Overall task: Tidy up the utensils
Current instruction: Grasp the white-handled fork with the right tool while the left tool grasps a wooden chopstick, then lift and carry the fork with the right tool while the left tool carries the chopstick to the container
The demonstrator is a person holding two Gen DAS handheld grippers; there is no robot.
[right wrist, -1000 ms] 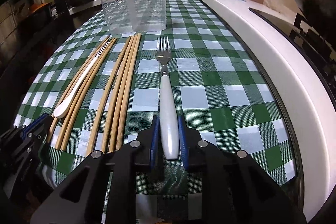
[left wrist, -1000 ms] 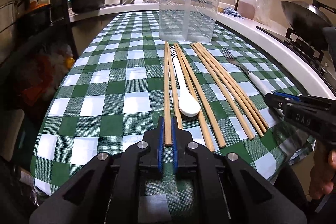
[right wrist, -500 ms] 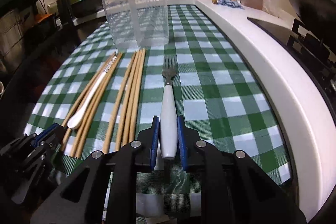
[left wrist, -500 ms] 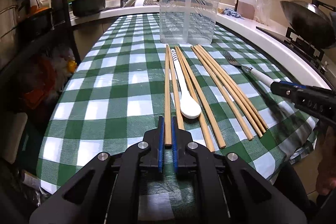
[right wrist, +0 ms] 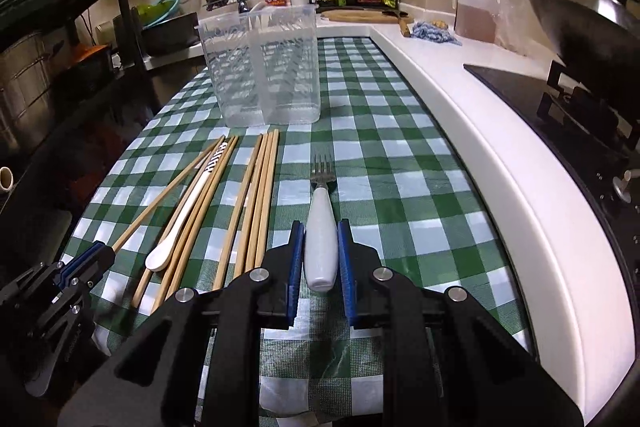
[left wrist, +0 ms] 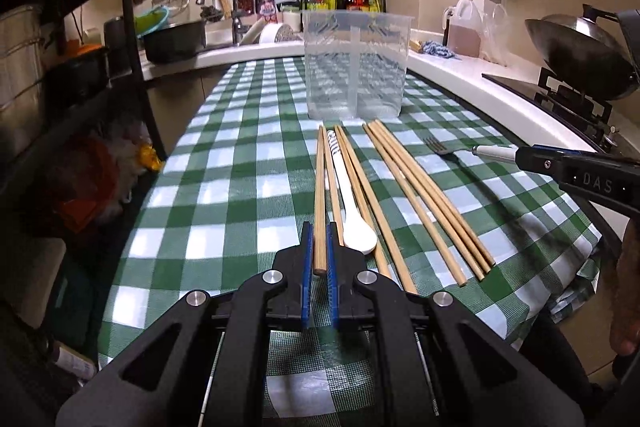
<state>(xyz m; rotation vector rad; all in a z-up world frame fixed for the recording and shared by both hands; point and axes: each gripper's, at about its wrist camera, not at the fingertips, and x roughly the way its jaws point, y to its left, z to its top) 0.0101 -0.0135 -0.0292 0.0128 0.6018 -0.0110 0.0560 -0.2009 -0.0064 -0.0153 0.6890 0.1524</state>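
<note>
The clear divided holder (left wrist: 356,67) stands toward the bench's (left wrist: 224,195) far edge, open top ready for utensils. Loose chopsticks (left wrist: 424,195) and a white spoon (left wrist: 352,203) lie before it. Your left gripper (left wrist: 319,259) pinches one chopstick (left wrist: 319,195); your right gripper (right wrist: 321,259) pinches the fork's (right wrist: 321,227) handle, lettered "DAS".

You have raised the fork (right wrist: 321,245) off the cloth (right wrist: 400,155); the left gripper (left wrist: 319,255) has lifted its chopstick (left wrist: 319,199) end.
</note>
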